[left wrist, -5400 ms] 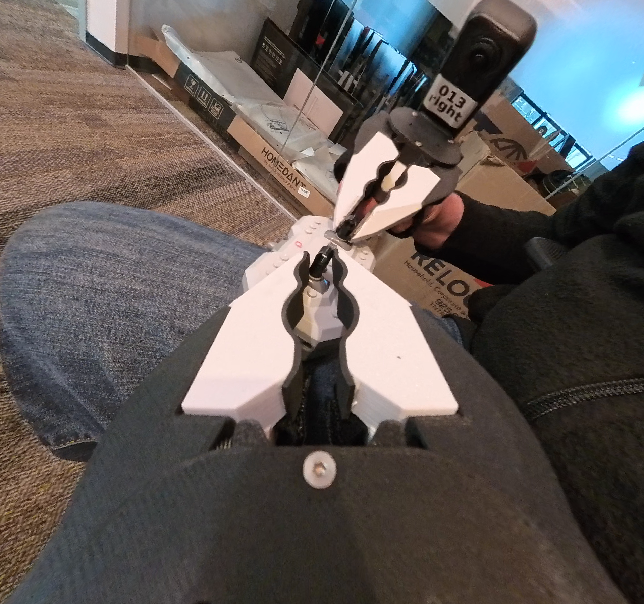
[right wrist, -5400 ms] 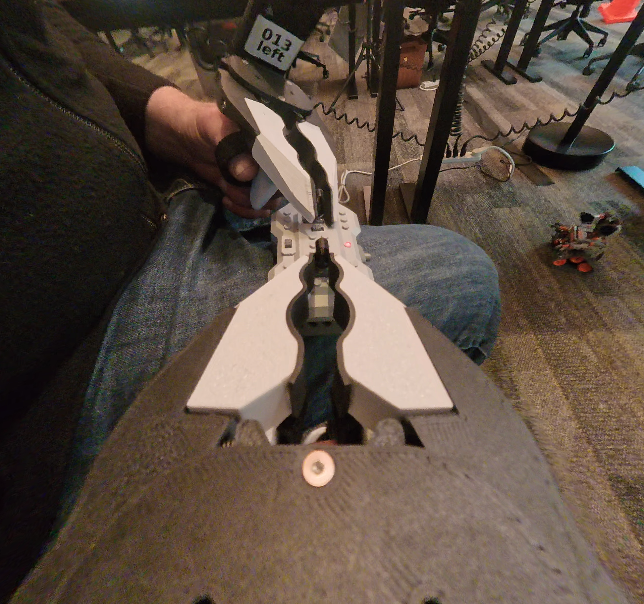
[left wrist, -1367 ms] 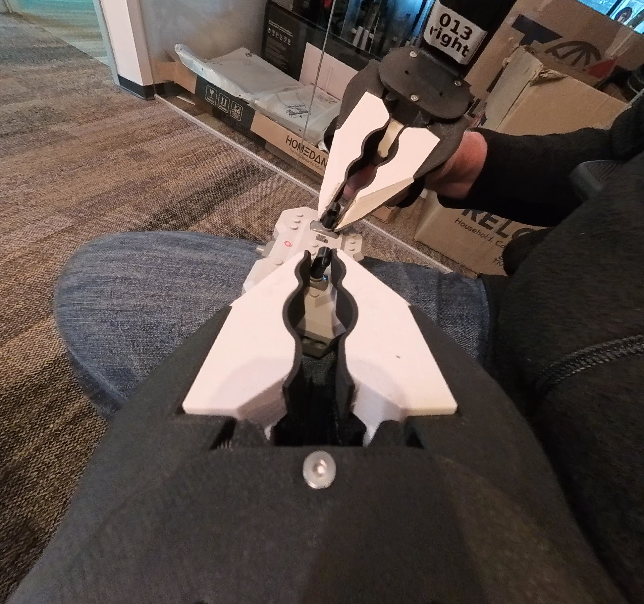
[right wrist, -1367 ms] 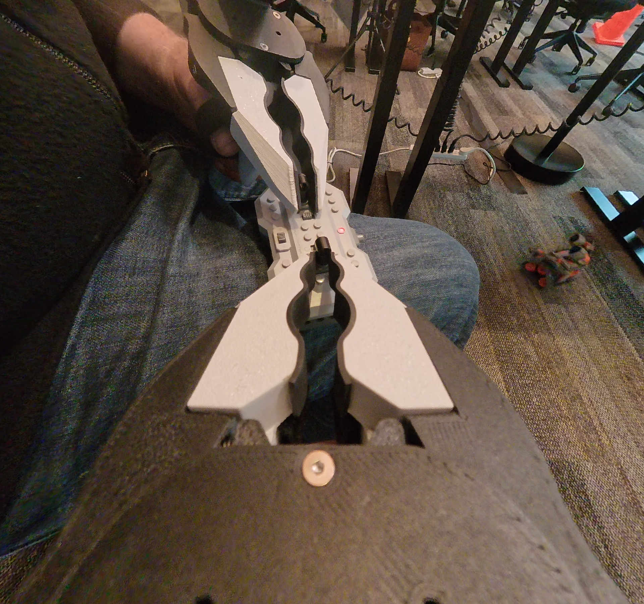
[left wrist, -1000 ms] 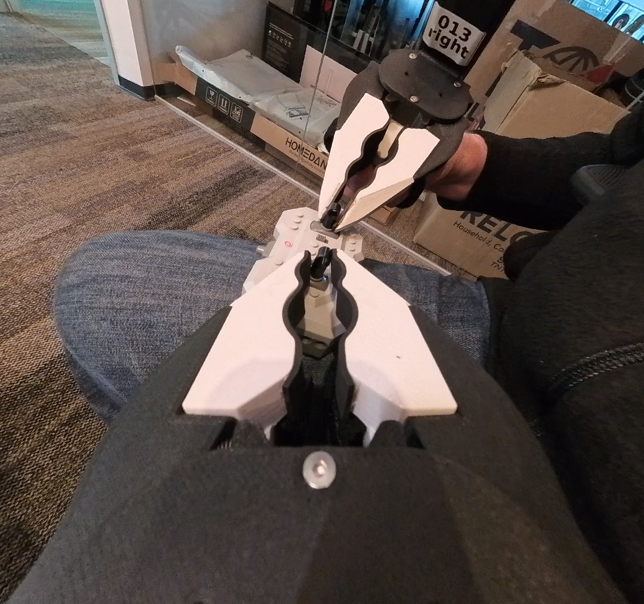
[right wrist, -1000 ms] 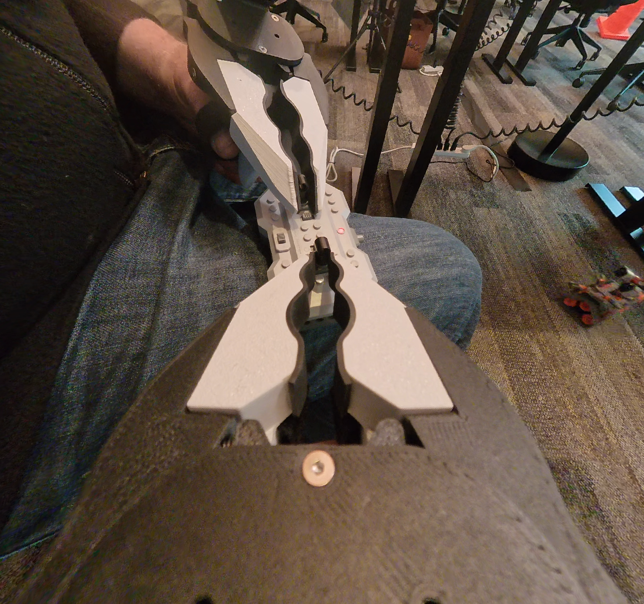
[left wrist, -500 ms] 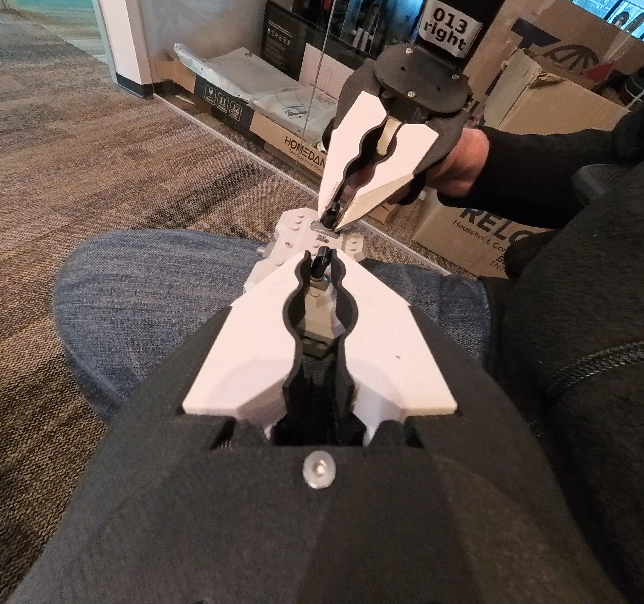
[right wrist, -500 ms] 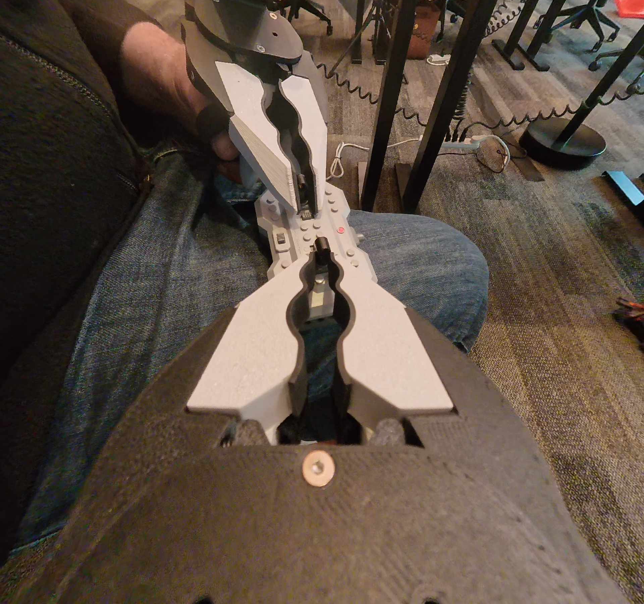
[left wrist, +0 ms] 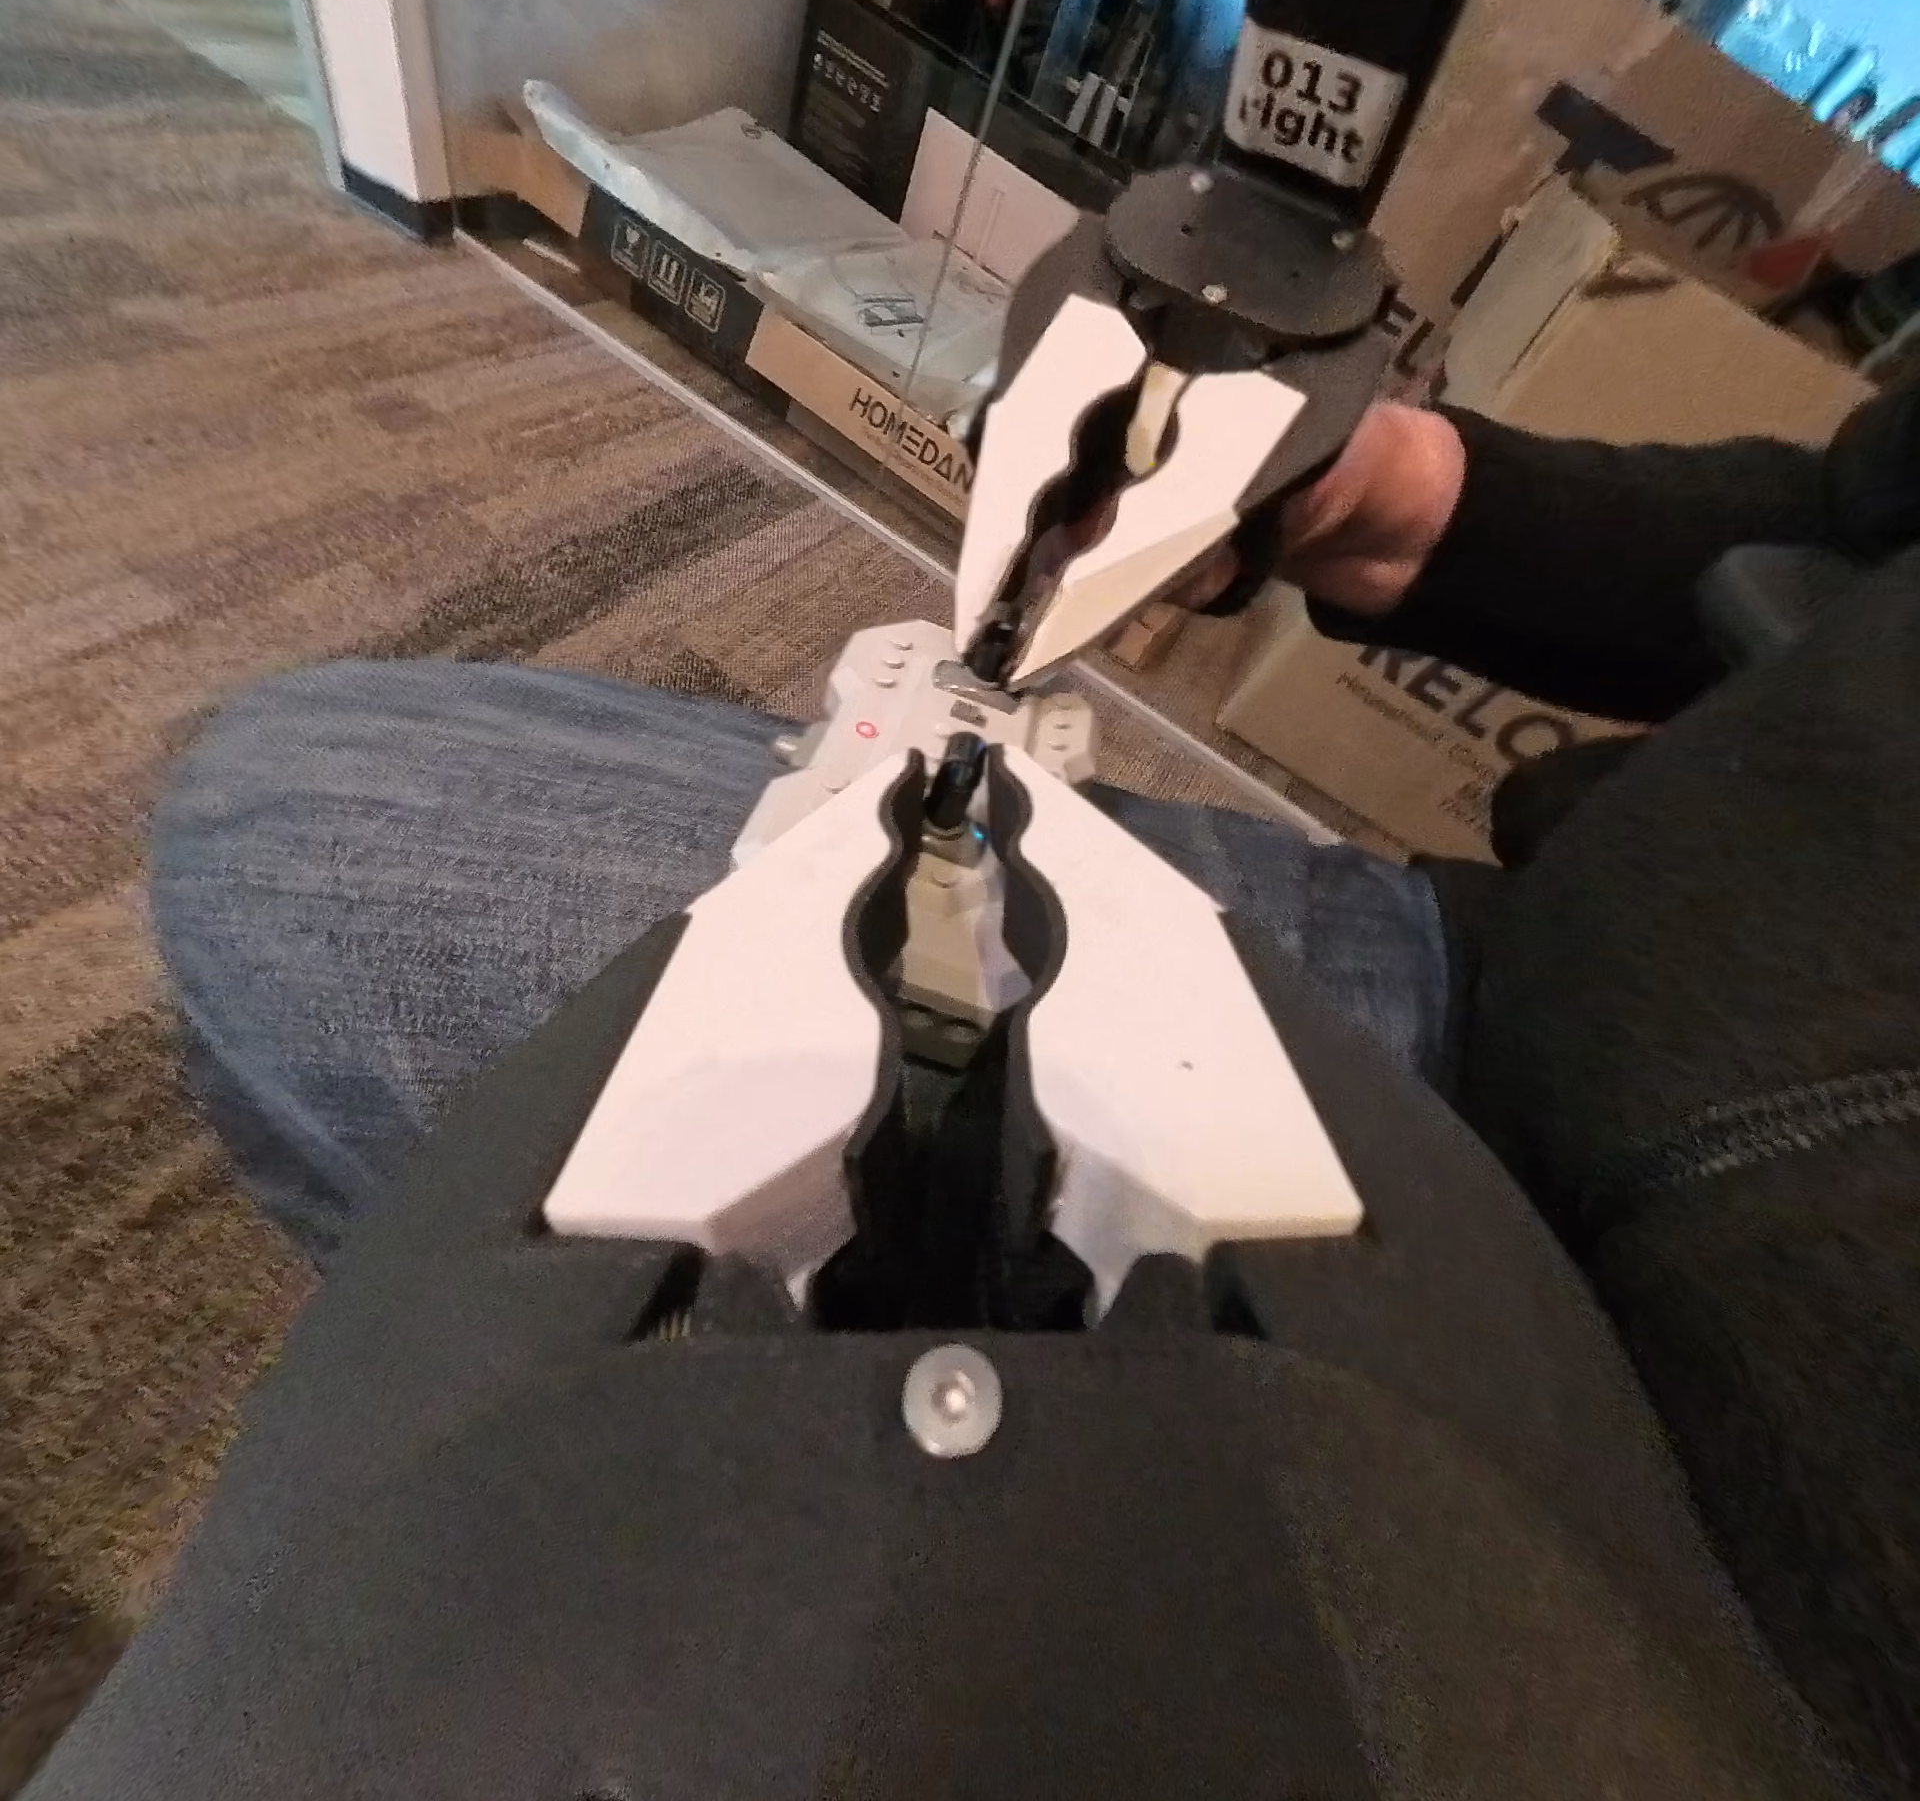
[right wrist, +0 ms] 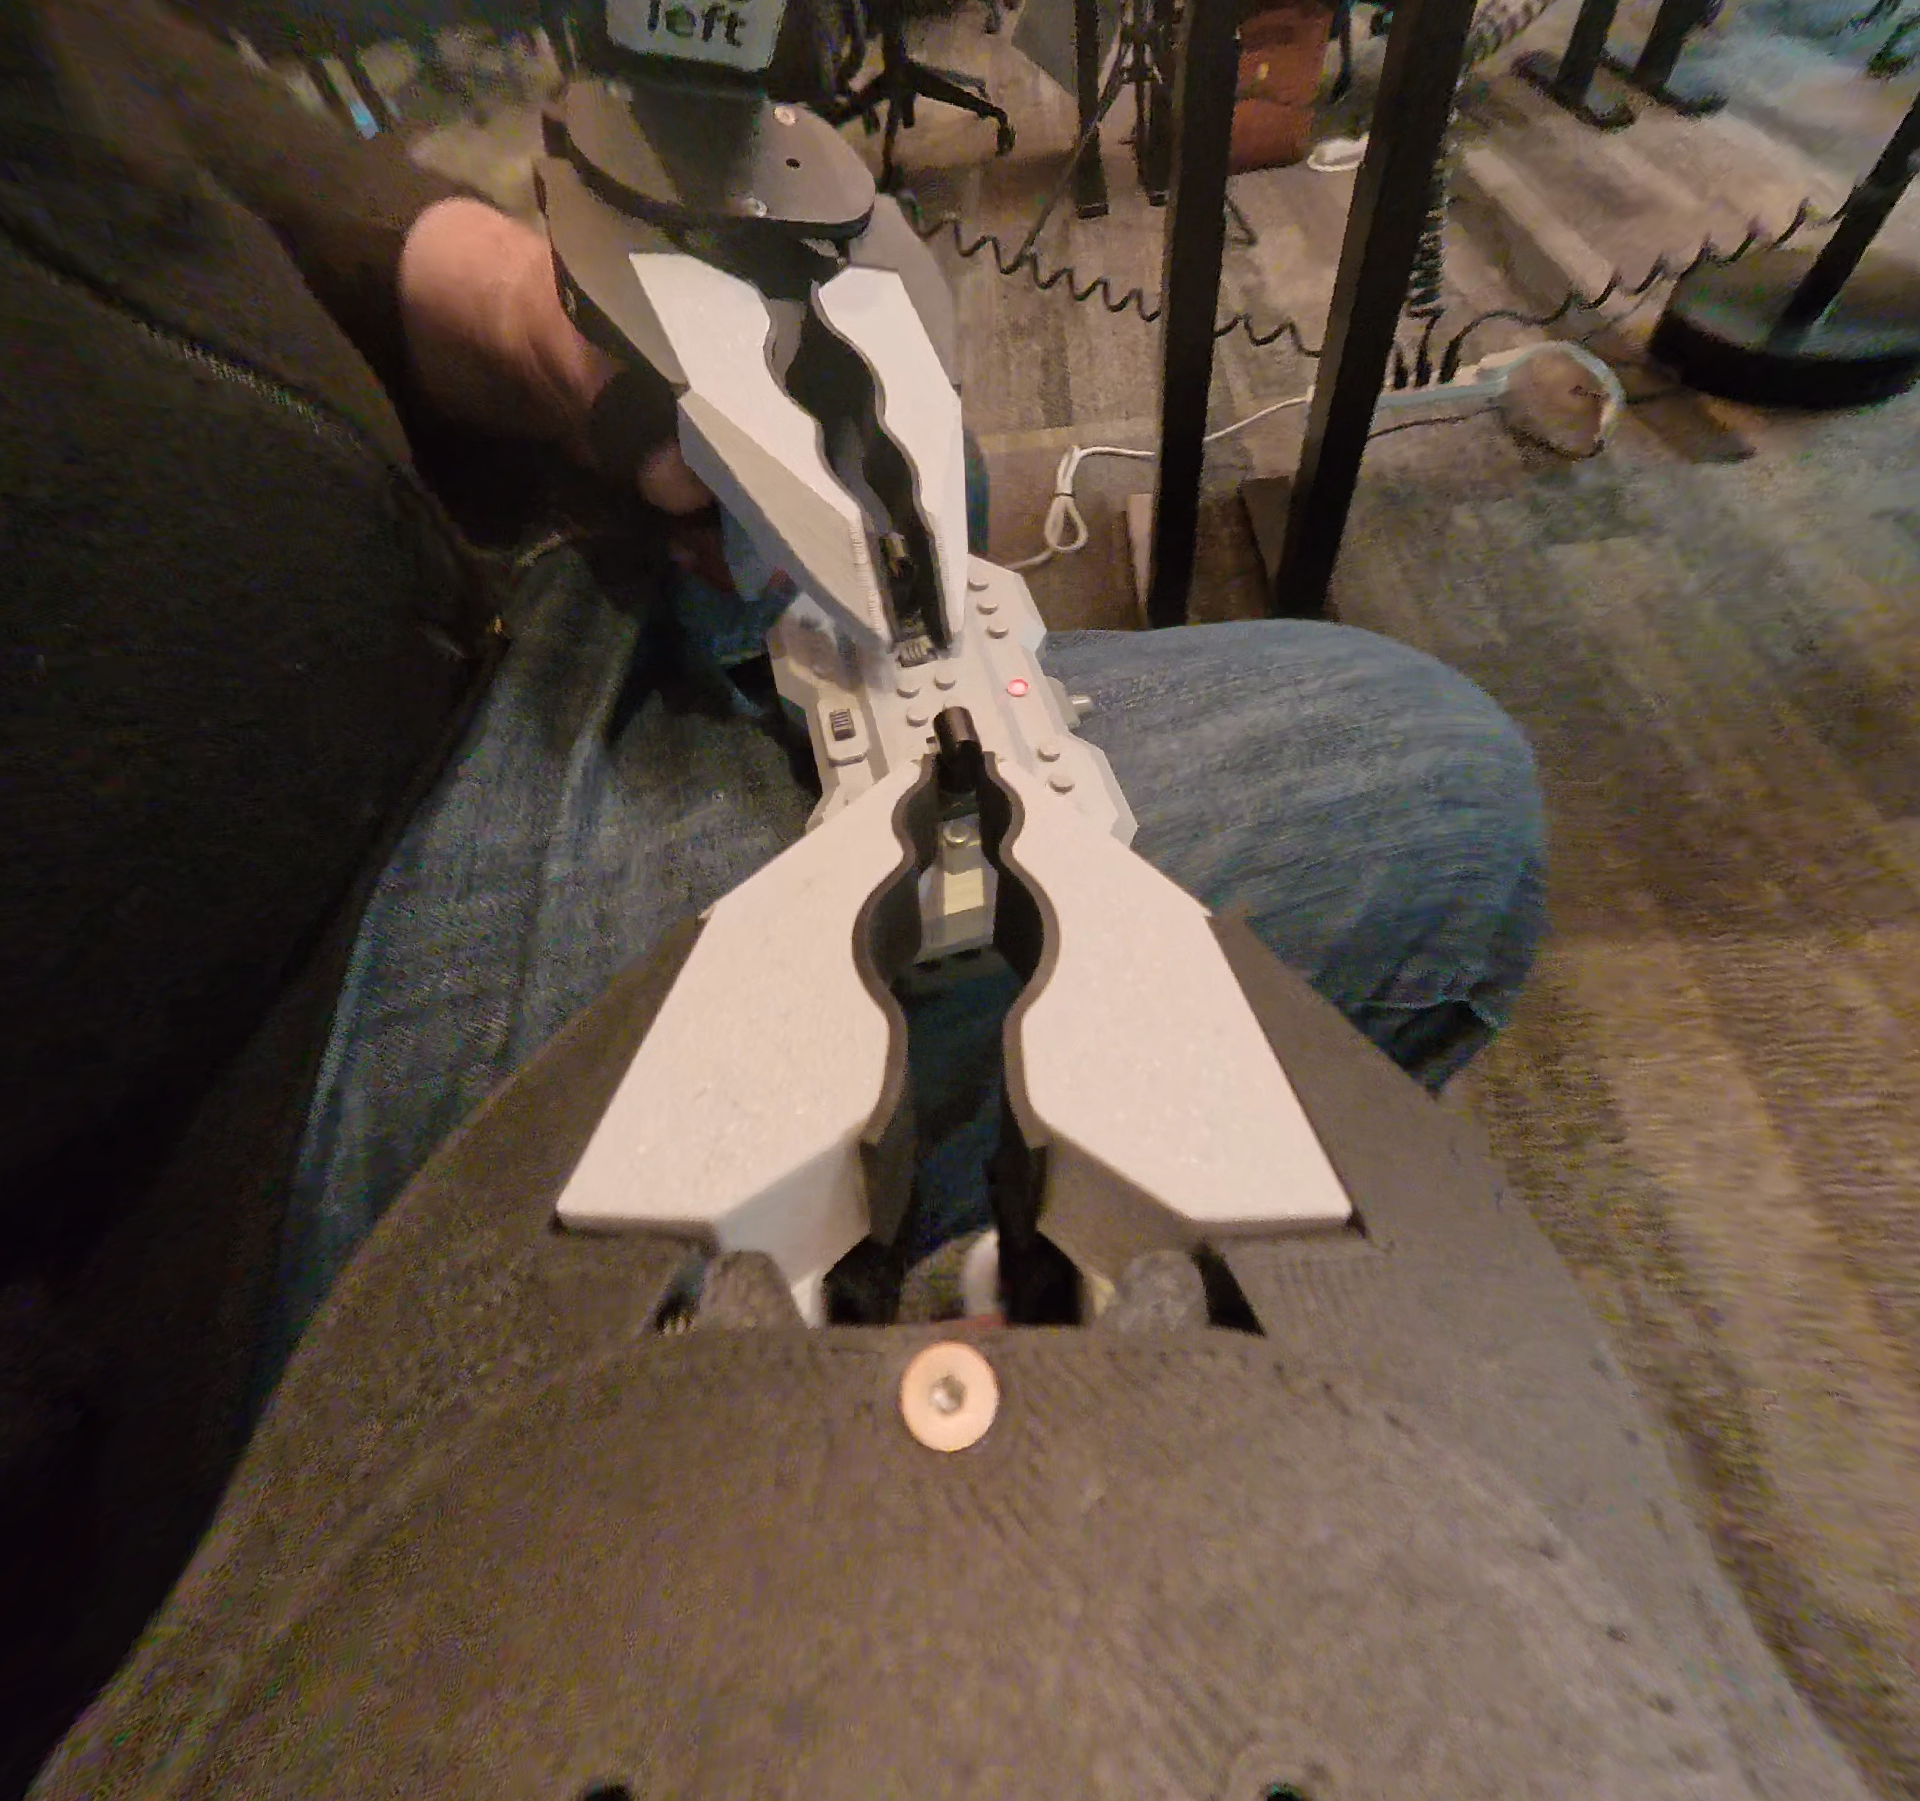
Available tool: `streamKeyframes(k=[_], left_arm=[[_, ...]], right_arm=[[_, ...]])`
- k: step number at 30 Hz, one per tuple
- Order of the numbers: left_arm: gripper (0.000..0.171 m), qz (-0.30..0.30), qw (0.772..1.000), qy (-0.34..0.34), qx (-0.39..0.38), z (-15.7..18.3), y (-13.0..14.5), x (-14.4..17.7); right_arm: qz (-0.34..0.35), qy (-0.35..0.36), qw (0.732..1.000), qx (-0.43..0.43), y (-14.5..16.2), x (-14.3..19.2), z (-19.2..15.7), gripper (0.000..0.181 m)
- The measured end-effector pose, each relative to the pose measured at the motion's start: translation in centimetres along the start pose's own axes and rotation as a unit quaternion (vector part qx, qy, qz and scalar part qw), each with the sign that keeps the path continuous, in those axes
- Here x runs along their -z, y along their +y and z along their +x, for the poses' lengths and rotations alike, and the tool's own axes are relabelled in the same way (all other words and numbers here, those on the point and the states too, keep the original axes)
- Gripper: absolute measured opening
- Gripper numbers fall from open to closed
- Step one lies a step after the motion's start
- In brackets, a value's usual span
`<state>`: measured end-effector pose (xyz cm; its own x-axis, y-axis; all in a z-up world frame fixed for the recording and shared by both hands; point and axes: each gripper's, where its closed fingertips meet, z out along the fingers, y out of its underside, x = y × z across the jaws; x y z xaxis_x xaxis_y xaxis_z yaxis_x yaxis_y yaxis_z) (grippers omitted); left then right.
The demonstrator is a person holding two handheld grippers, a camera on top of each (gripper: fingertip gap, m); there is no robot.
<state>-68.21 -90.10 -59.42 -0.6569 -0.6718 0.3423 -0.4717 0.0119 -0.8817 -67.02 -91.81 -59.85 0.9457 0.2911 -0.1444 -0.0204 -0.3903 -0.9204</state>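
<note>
Both tongs were closed on small black sticks atop the grey studded controller [left wrist: 894, 712] on the person's denim lap [left wrist: 436, 868]: left tongs [left wrist: 956, 785] nearer the torso, right tongs [left wrist: 992, 655] apparently at its far end.

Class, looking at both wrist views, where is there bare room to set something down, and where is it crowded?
Free: brown patterned carpet left of the denim-clad knee. Crowded: the grey studded brick controller on the lap, where left tongs and right tongs each pinch a small black stick.

Both pictures are motion-blurred; the grey controller [left wrist: 914, 712] lies half hidden beneath both grippers' fingers [left wrist: 748, 1003].
</note>
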Motion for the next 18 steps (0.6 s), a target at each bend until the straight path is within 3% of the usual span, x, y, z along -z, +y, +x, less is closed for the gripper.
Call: streamKeyframes(k=[3,10,18], left_arm=[[0.008,0.004,0.998,0.003,0.058,-0.64,-0.27,-0.21],[0.008,0.003,0.995,0.005,0.104,-1.18,-0.44,-0.44],[0.009,0.006,0.994,0.01,0.11,-1.07,-0.42,-0.45]], right_arm=[[-0.002,-0.004,1.0,-0.031,0.1,-0.08,0.42,0.005],[0.006,-0.032,0.992,-0.125,0.21,-0.07,0.99,0.005],[0.003,-0.032,0.992,-0.125,0.29,0.0,0.97,0.005]])
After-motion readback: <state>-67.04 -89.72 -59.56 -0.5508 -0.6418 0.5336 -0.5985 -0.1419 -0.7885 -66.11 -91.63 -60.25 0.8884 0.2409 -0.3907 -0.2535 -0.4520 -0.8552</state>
